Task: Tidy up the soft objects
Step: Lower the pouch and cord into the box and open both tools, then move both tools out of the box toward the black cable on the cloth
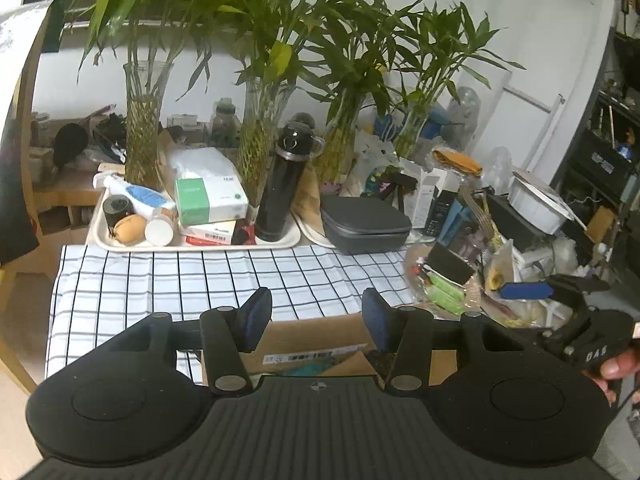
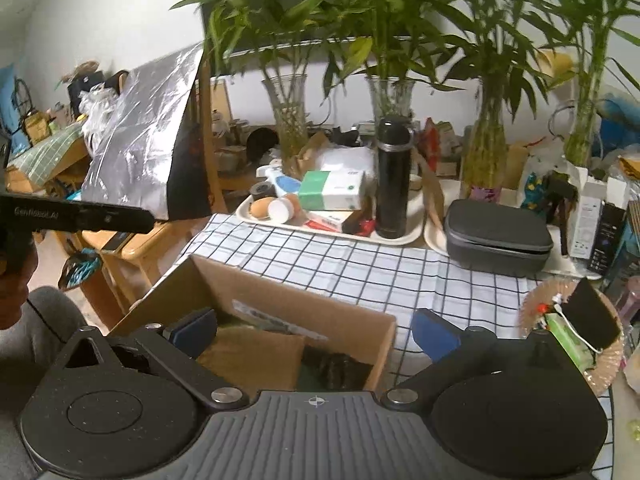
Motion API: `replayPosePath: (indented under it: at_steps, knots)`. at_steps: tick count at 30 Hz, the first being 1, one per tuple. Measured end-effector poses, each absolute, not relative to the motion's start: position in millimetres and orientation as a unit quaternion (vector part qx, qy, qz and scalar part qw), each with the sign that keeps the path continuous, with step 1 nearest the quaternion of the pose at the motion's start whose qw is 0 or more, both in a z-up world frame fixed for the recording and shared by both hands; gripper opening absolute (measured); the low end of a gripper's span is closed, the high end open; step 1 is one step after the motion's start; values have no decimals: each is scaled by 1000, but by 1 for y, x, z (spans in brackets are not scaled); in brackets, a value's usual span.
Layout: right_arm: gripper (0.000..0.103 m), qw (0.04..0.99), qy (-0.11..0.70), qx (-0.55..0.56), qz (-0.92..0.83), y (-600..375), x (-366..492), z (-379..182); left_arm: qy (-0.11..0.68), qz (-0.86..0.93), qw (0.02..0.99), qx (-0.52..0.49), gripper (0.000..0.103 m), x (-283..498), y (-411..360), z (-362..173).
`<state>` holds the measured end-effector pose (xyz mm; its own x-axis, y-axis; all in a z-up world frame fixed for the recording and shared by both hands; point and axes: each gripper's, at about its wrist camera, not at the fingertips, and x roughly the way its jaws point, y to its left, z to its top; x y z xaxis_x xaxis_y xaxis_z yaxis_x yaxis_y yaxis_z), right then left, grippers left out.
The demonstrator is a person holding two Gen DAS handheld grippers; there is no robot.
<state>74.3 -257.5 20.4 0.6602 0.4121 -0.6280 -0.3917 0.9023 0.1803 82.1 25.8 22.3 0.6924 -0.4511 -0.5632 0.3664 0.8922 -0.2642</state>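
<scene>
**Both claws apart above an open cardboard box**

Left wrist view: left gripper (image 1: pixel 316 320) with jaws apart, nothing between the pads, hanging over the near edge of the cardboard box (image 1: pixel 320 340). Only a strip of box visible, with a printed label (image 1: pixel 316 356) too small to read and a hint of teal beneath. Far right, right gripper (image 1: pixel 560 292) cut off by the frame, white letters "DAS" on its body, fingertips of a hand (image 1: pixel 618 366) beside it. Beyond the checked cloth (image 1: pixel 200 276), a tray (image 1: pixel 192 242) carrying a black flask (image 1: pixel 284 184) and a green-and-white packet (image 1: pixel 210 198), print illegible.

Right wrist view: right gripper (image 2: pixel 316 332) spread wide, empty, straddling the box (image 2: pixel 248 292). Inside, a tan soft piece (image 2: pixel 252 356) and a dark crumpled one (image 2: pixel 340 370), hard to identify; box bottom hidden behind the gripper body. Far left, left gripper (image 2: pixel 76 216) partly cut off, faint lettering resembling "GenRobot.AI". Grey case (image 2: pixel 496 236) on the cloth's far side.
</scene>
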Motion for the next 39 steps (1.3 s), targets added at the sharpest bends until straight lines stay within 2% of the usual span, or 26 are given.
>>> replayPosePath:
  at_steps: [13,23,39]
  knots:
    - [103,933,313,16,177,-278,107,9,304,-218,926,-46,49,119,30,7]
    - [103,933,315,52,163,-277,137,-15,310,-198,927,-73,49,162,36,-15]
    - [103,934,324,56,143,-281,172,-43,365,-181,912,-53,49,202,47,-57]
